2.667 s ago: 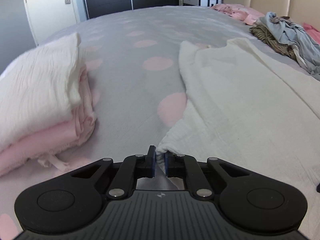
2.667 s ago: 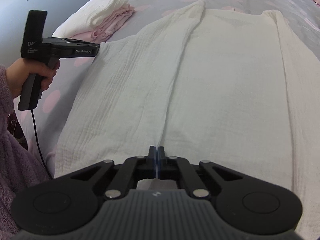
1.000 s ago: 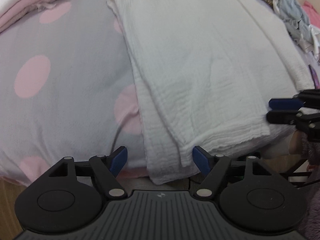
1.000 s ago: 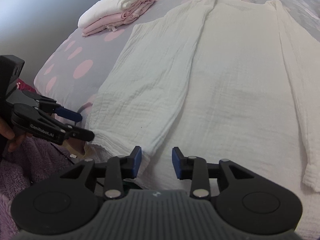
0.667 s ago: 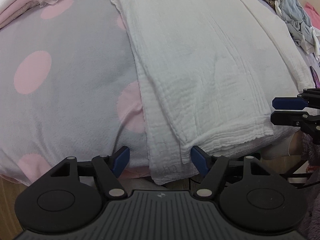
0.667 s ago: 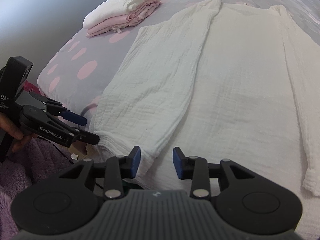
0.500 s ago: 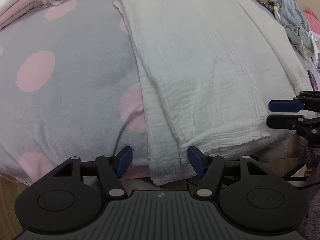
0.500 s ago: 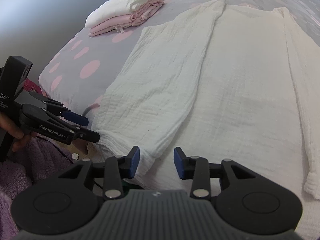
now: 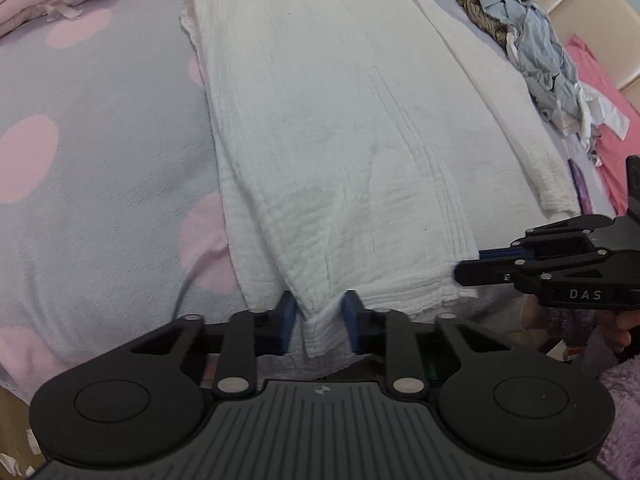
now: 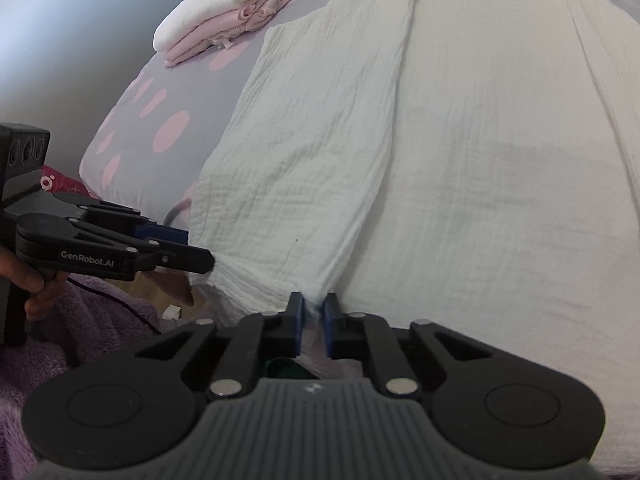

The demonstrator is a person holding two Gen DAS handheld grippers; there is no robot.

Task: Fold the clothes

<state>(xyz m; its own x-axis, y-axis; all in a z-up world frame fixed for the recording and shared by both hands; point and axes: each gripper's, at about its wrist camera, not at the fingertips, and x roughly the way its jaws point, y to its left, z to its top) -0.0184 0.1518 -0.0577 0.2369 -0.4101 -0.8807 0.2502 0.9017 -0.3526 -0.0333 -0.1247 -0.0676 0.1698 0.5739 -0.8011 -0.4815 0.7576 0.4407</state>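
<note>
Hidden: near hem of the white garment (image 9: 340,152) drooping over the bed edge behind the gripper bodies; holding hands mostly out of frame, only fingers on the handles visible.
Hard to make out: whether the pads fully press the cloth, in either view.
Left gripper (image 9: 318,318): jaws just closing, narrow gap, a fold of the garment's near hem between the blue pads, apparently pinched.
Right gripper (image 10: 314,320): jaws just closing, almost together, nipping the hem at the foot of the folded-over panel.
Garment: spread flat on the grey bedcover with pink dots (image 9: 100,152), one side panel folded inward, hem at the near edge.
Folded stack (image 10: 224,20): white on pink, far left on the bed.
Loose clothes pile (image 9: 532,44): far right.
Writing: "DAS" on the right gripper's side, "GenRobot.AI" on the left gripper's side.
</note>
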